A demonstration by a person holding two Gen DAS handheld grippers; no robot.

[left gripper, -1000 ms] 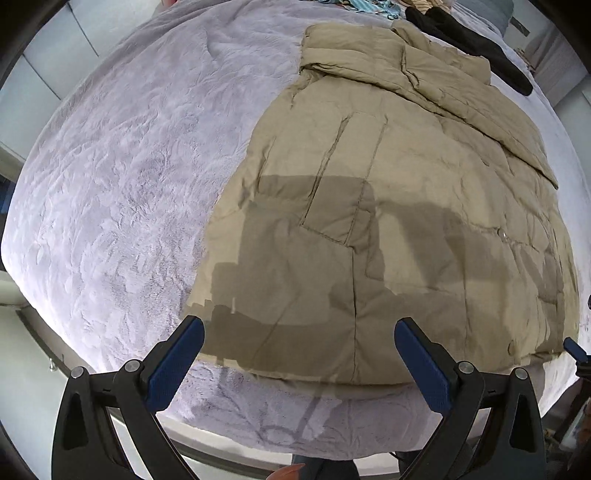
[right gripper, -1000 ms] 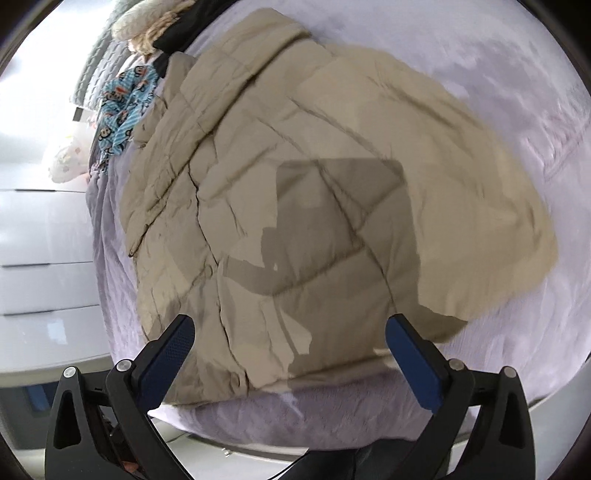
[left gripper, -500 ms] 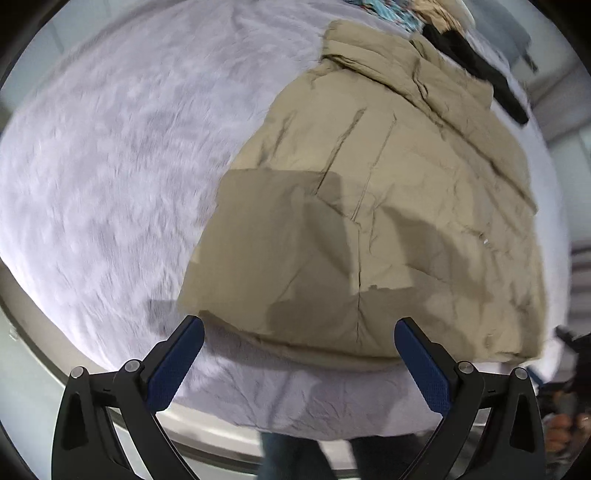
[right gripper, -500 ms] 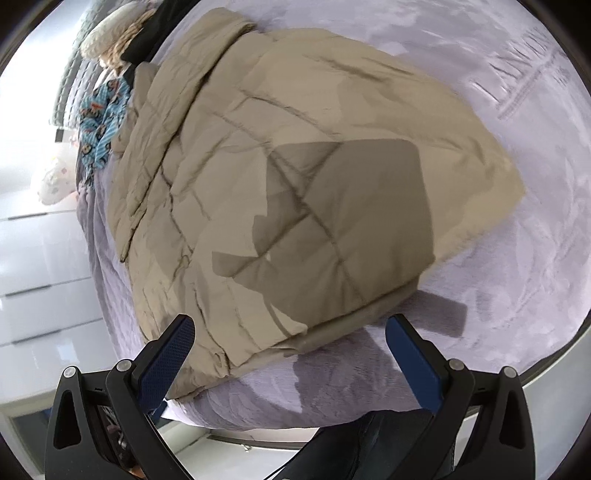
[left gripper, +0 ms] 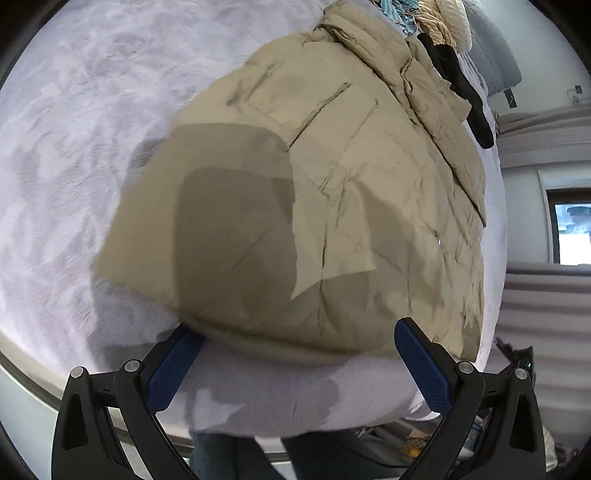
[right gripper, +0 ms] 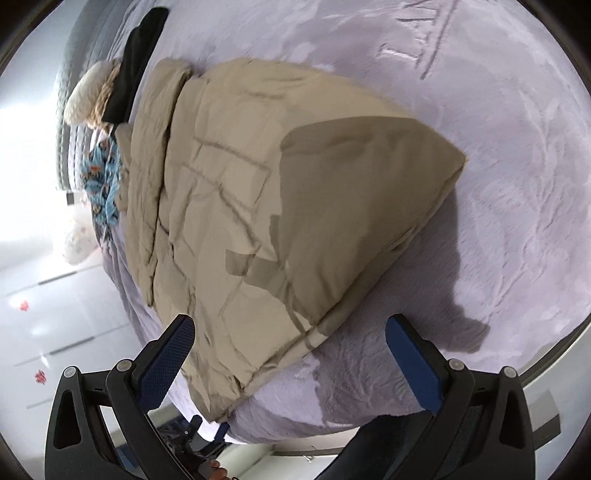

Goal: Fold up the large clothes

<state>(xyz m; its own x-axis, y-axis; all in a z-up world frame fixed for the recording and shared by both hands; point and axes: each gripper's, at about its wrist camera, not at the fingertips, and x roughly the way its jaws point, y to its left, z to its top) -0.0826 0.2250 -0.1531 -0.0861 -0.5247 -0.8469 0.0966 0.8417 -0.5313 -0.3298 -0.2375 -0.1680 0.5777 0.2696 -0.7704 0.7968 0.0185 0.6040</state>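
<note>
A large beige quilted jacket (left gripper: 332, 192) lies spread flat on a lilac plush bed cover (left gripper: 74, 129), its hem toward me and its collar at the far end. In the left wrist view my left gripper (left gripper: 295, 369) is open, just short of the jacket's near hem. The right wrist view shows the same jacket (right gripper: 277, 206) from its other side. My right gripper (right gripper: 291, 362) is open above the near hem corner. Nothing sits between the fingers of either gripper.
A black garment (left gripper: 461, 96), a cream fluffy item (left gripper: 447, 22) and a blue patterned cloth (right gripper: 103, 181) lie beyond the jacket's collar. The bed cover (right gripper: 517, 184) spreads bare to one side. White drawers (right gripper: 55, 314) stand beside the bed. A person's legs (left gripper: 240, 458) stand at the near edge.
Both grippers have dropped lower and closer to the jacket's near hem, each view swinging sideways. Both stayed open. The jacket has not moved.
</note>
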